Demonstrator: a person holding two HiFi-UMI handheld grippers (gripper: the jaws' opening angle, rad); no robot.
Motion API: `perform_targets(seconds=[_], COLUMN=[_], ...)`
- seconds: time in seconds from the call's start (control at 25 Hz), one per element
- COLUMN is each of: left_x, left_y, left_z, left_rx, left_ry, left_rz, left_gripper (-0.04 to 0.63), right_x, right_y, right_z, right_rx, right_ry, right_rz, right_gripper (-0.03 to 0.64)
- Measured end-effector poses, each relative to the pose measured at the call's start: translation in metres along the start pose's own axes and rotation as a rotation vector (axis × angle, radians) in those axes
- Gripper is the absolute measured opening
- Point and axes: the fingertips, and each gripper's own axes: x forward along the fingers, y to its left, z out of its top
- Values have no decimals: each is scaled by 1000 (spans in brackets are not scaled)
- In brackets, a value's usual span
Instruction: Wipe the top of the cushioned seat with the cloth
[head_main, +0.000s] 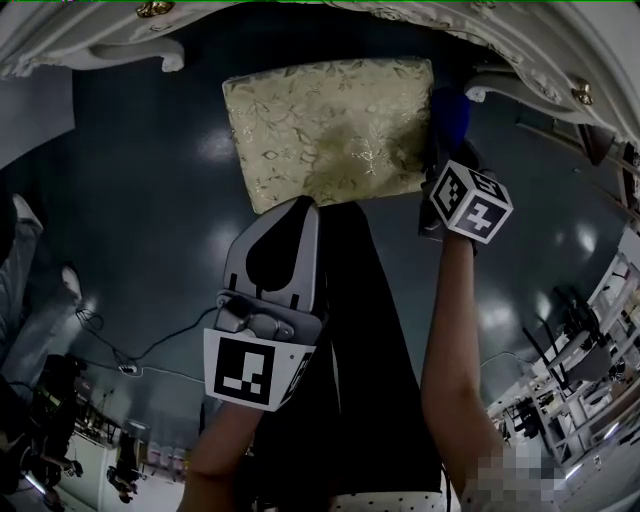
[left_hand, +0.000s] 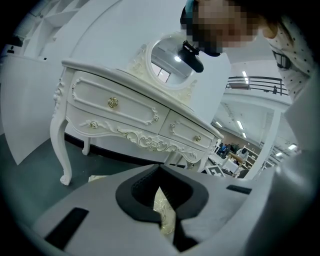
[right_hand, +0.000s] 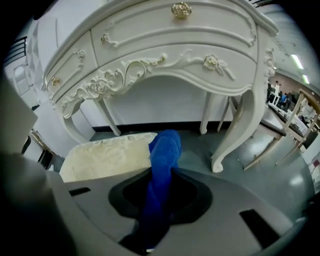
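Note:
The cushioned seat (head_main: 330, 130) has a pale gold flowered top and stands on the dark floor in front of a white dressing table. My right gripper (head_main: 441, 152) hovers at the seat's right edge, shut on a blue cloth (head_main: 451, 113). In the right gripper view the cloth (right_hand: 162, 160) sticks up from between the jaws of the gripper (right_hand: 161, 197), with the seat (right_hand: 107, 155) just beyond to the left. My left gripper (head_main: 303, 204) is at the seat's near edge, shut and empty. Through its jaws (left_hand: 161, 200) a sliver of the seat (left_hand: 165, 212) shows.
The white carved dressing table (left_hand: 130, 110) with gold knobs stands beyond the seat, and its curved legs (right_hand: 235, 135) come down on the right. A person's dark-clad legs (head_main: 365, 330) are below me. Cables (head_main: 110, 350) lie on the floor at left, and shelving (head_main: 590, 340) at right.

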Motion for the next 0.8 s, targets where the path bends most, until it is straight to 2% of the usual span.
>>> perform_targets(seconds=[0.2,0.8], left_x=[-2,-23], left_y=[5,13], left_z=[0,1], left_rx=[-6,-27], left_ry=[-4,-42], left_rz=[13,46], left_gripper=[-3,-3], right_x=[10,6], right_y=[7,10], right_z=[-10,-6], right_rx=[-5,-39], right_ry=[40,42], right_rz=[-7,-33], right_gripper=[89,89])
